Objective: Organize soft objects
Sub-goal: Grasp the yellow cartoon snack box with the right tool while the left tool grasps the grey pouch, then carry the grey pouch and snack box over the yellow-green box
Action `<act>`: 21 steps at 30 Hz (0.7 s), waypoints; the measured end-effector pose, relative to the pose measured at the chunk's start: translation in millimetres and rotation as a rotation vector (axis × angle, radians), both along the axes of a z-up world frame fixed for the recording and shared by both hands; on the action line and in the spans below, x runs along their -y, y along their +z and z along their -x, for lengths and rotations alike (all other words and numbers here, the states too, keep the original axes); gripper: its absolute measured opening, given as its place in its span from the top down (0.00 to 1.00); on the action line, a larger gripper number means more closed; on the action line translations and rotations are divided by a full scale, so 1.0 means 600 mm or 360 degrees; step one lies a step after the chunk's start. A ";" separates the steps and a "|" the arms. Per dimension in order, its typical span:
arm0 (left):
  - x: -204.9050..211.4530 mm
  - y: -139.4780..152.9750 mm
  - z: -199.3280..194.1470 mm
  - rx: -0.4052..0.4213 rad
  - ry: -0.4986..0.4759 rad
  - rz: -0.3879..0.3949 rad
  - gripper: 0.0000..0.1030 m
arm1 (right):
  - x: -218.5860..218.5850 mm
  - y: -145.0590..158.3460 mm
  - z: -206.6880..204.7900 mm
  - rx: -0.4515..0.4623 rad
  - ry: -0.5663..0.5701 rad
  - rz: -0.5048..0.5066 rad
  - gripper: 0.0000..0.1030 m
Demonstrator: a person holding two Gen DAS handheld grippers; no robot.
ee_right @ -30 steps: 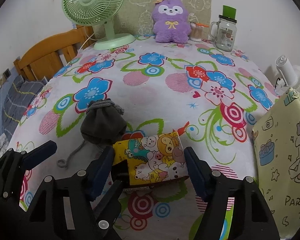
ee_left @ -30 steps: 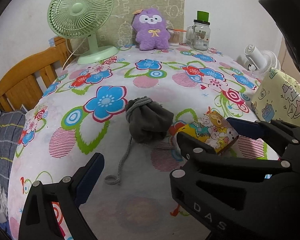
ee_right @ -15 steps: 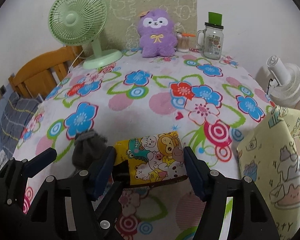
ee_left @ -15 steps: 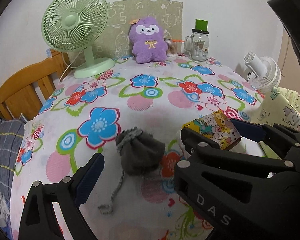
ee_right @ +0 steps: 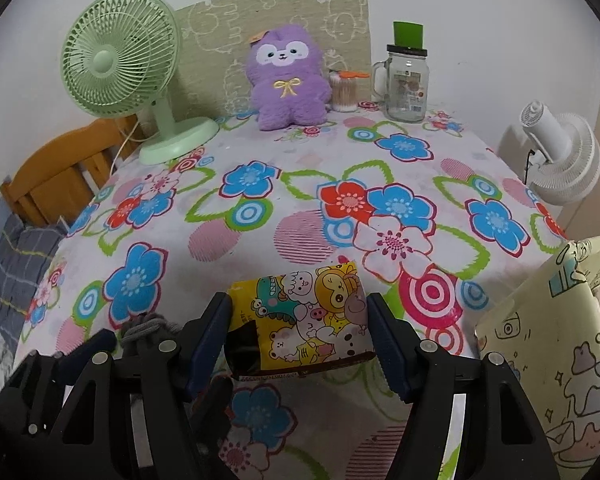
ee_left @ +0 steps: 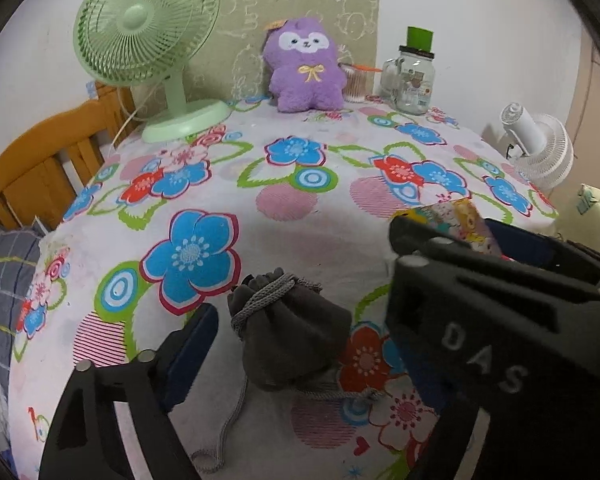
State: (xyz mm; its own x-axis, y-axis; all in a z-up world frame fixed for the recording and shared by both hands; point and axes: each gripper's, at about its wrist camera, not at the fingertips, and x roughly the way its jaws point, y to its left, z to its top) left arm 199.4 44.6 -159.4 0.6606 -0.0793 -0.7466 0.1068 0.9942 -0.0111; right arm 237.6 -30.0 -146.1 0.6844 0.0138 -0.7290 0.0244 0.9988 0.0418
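- The right gripper (ee_right: 298, 332) is clamped on a cartoon-printed packet (ee_right: 304, 322); both blue-padded fingers (ee_right: 210, 332) press against its sides, and the packet sits raised above the flowered tablecloth (ee_right: 260, 216).
- In the left wrist view the same packet (ee_left: 460, 220) shows only as a blurred strip beyond the black frame of the right gripper, so its far edge is hard to make out there.
- The left gripper (ee_left: 296, 336) has its fingers spread wide, holding nothing. One blue-padded finger (ee_left: 190, 344) is plain at lower left; the other is mostly hidden behind the right gripper's frame.
- Between those spread fingers lies a dark grey drawstring pouch (ee_left: 290, 336) on the cloth, its neck cinched with grey cord (ee_left: 228, 432) that trails toward the near edge. The left finger is just beside the pouch; I cannot tell whether they touch.
- In the right wrist view the pouch (ee_right: 146, 328) peeks out to the left of the packet, behind the gripper frames.
- At the far side of the table sit a green desk fan (ee_right: 120, 68), a purple plush toy (ee_right: 286, 80), a small tub of cotton swabs (ee_right: 344, 92) and a glass mug jar with a green straw lid (ee_right: 406, 80).
- To the right, off the table, stand a white fan (ee_right: 560, 160) and a pale yellow printed bag (ee_right: 548, 360); a wooden bed frame (ee_left: 40, 160) is to the left.
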 end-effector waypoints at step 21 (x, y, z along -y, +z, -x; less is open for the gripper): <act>-0.008 0.004 0.011 -0.0018 0.0045 0.0052 0.51 | -0.008 -0.011 0.014 -0.0073 0.0039 0.0040 0.31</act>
